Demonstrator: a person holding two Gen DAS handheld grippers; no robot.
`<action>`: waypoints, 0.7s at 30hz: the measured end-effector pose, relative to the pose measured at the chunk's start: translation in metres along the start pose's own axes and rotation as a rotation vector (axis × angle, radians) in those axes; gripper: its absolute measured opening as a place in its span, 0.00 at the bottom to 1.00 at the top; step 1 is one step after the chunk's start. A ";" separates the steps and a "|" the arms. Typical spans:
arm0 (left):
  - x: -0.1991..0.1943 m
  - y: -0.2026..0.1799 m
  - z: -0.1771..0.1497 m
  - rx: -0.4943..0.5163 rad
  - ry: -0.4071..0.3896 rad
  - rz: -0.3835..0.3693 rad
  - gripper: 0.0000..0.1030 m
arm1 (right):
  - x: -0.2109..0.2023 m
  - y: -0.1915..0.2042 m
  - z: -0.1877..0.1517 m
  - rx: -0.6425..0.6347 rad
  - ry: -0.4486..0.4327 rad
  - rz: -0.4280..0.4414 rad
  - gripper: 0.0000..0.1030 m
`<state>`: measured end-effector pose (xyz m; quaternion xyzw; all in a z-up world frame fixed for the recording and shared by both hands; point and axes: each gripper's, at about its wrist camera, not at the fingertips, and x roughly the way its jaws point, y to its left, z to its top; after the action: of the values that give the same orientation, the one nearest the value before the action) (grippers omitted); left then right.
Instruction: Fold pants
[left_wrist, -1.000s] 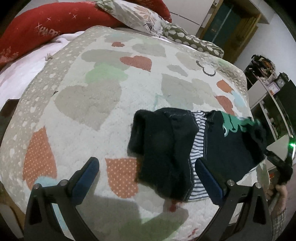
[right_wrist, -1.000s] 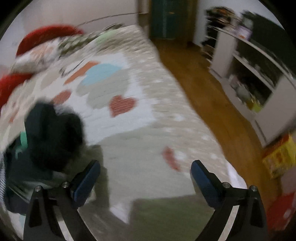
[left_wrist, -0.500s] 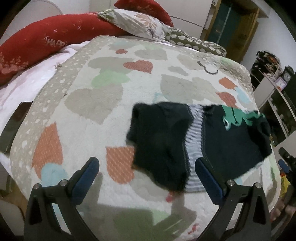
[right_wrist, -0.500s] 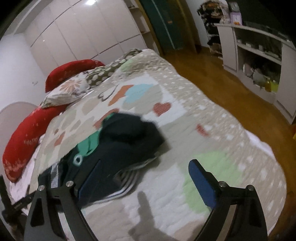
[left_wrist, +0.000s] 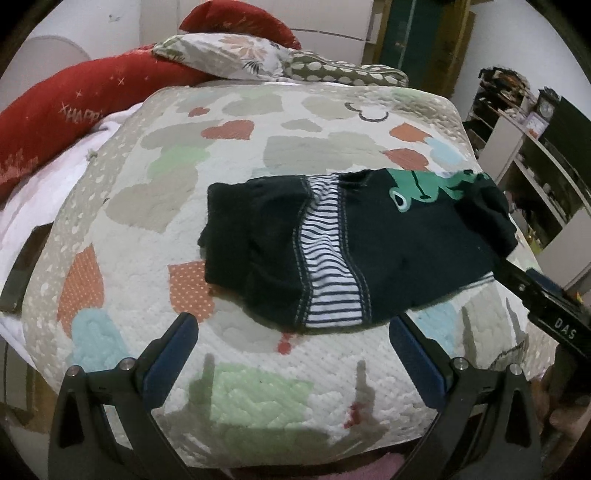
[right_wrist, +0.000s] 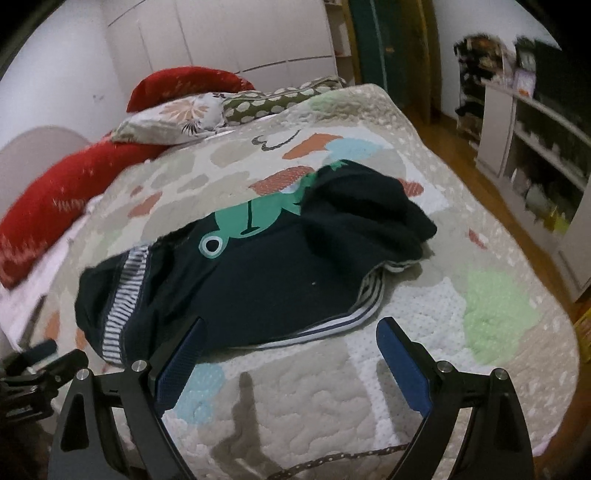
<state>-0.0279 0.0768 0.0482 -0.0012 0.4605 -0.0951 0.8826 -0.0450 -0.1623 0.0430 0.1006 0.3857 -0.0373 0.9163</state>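
The pants (left_wrist: 369, 251) lie in the centre of the left wrist view and left of centre in the right wrist view, spread across the bedspread (left_wrist: 258, 369). They are dark navy knit, soft and limp, with a striped white-and-navy band (left_wrist: 325, 266) running down the middle and a green frog print (right_wrist: 243, 221) toward the upper part. One end is bunched into a thick rumpled mound (right_wrist: 369, 218) at centre right of the right wrist view, and a striped hem (right_wrist: 362, 314) peeks out beneath.

The likely trouble is that mound: if a fold is made over it, the result would probably be lumpy and uneven. A pinch on the thin hem could also catch only one layer, so the cloth would slide apart, or snag the quilted, nubbly bedspread underneath.

The left gripper (left_wrist: 291, 343) is spread wide at the bottom of its frame, just short of the near edge of the fabric, holding nothing. The right gripper (right_wrist: 291, 350) is likewise wide and empty, its left blue pad (right_wrist: 181, 365) close to the hem.

Red bolsters (left_wrist: 74, 107) and patterned pillows (left_wrist: 236, 55) sit at upper left.
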 end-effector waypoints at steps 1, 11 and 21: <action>0.000 -0.002 -0.002 0.007 0.003 -0.004 1.00 | -0.001 0.004 0.000 -0.017 -0.005 -0.009 0.93; -0.001 -0.013 -0.007 0.039 0.017 -0.013 1.00 | -0.001 0.008 -0.001 -0.043 0.002 -0.013 0.93; 0.003 -0.017 -0.011 0.040 0.033 -0.015 1.00 | 0.002 0.004 -0.005 -0.019 0.009 -0.017 0.93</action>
<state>-0.0381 0.0609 0.0414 0.0147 0.4729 -0.1108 0.8740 -0.0468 -0.1572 0.0389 0.0885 0.3910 -0.0411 0.9152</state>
